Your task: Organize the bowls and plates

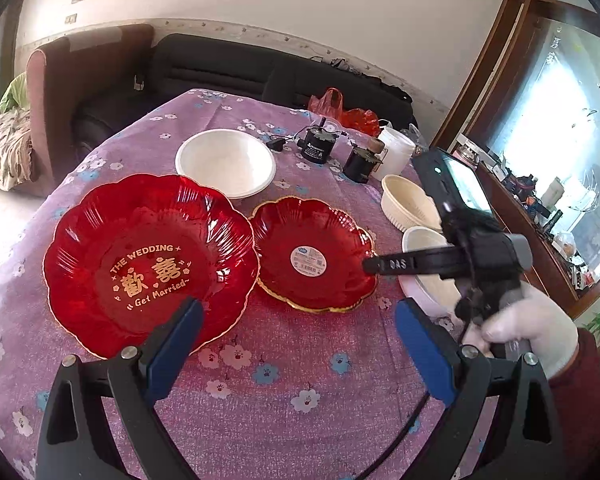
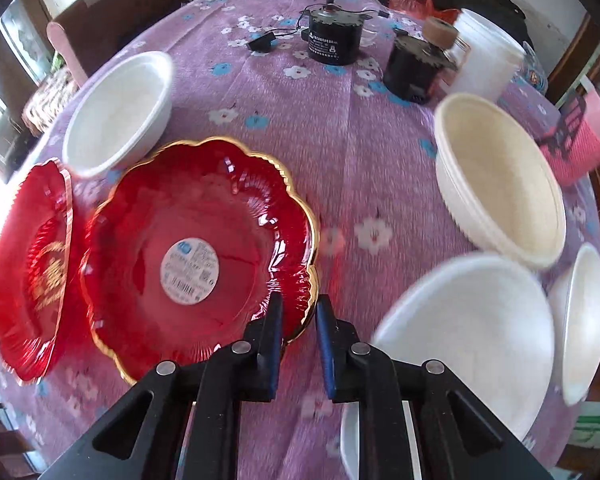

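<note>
A large red plate (image 1: pixel 148 264) (image 2: pixel 28 264) with gold wedding lettering lies on the purple flowered cloth. Beside it on the right is a small red plate (image 1: pixel 312 252) (image 2: pixel 196 248) with a gold rim and a round sticker. My right gripper (image 1: pixel 370 266) (image 2: pixel 300 308), held by a gloved hand, is shut on that plate's right rim. My left gripper (image 1: pixel 300 306) hovers open over the cloth in front of both plates, holding nothing. A white bowl (image 1: pixel 226 162) (image 2: pixel 120 112) stands behind the plates. A cream bowl (image 1: pixel 408 204) (image 2: pixel 500 184) and two white bowls (image 2: pixel 468 320) (image 2: pixel 584 320) sit on the right.
Two black motors (image 1: pixel 314 146) (image 1: pixel 360 164), a white tub (image 1: pixel 396 152) and a red bag (image 1: pixel 340 110) crowd the far right of the table (image 1: pixel 260 380). A pink item (image 2: pixel 580 140) lies at the right edge. A dark sofa stands behind, a wooden cabinet to the right.
</note>
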Available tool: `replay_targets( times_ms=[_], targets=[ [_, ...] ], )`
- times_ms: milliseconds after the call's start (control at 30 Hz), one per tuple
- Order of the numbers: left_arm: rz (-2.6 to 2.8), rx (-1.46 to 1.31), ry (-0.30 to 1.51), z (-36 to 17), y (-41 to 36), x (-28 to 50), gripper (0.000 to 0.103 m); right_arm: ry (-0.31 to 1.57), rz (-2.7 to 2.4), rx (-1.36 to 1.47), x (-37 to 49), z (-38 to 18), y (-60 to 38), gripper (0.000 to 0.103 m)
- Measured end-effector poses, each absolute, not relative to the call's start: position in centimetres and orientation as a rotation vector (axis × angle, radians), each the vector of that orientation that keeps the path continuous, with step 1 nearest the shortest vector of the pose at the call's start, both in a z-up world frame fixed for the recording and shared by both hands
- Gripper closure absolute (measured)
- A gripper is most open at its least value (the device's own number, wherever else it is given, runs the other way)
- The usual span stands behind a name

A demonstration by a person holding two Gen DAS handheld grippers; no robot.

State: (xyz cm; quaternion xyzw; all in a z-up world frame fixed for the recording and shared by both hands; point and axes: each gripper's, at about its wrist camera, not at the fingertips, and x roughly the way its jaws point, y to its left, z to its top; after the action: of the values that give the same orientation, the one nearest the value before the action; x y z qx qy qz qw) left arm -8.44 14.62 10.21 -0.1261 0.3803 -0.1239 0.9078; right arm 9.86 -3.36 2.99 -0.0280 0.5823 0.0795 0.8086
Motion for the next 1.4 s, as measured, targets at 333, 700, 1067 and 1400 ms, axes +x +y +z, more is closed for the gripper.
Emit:
replay_targets(
  times_ms=[333,700,1067,1400],
  targets=[
    [-0.275,-0.270,0.825,9.8,14.3,-6.7,0.007,1.256,0.253,0.135,0.2,1.8,-8.6,0.086],
    [-0.288,-0.172,0.941,6.2,9.7,-1.3,0.007,1.141,0.189,0.353,-2.8,0.7,-12.2,0.059],
    [-0.298,-0.001,0.980,4.4,7.0,1.4,0.007,1.064,0.187,0.412,-3.6,0.5,-11.7,0.059],
    [-0.375,0.066,1.052,2.9,5.3,0.9,0.032,1.030,0.218,0.425,-3.8,0.2,-10.8,0.059]
  ],
)
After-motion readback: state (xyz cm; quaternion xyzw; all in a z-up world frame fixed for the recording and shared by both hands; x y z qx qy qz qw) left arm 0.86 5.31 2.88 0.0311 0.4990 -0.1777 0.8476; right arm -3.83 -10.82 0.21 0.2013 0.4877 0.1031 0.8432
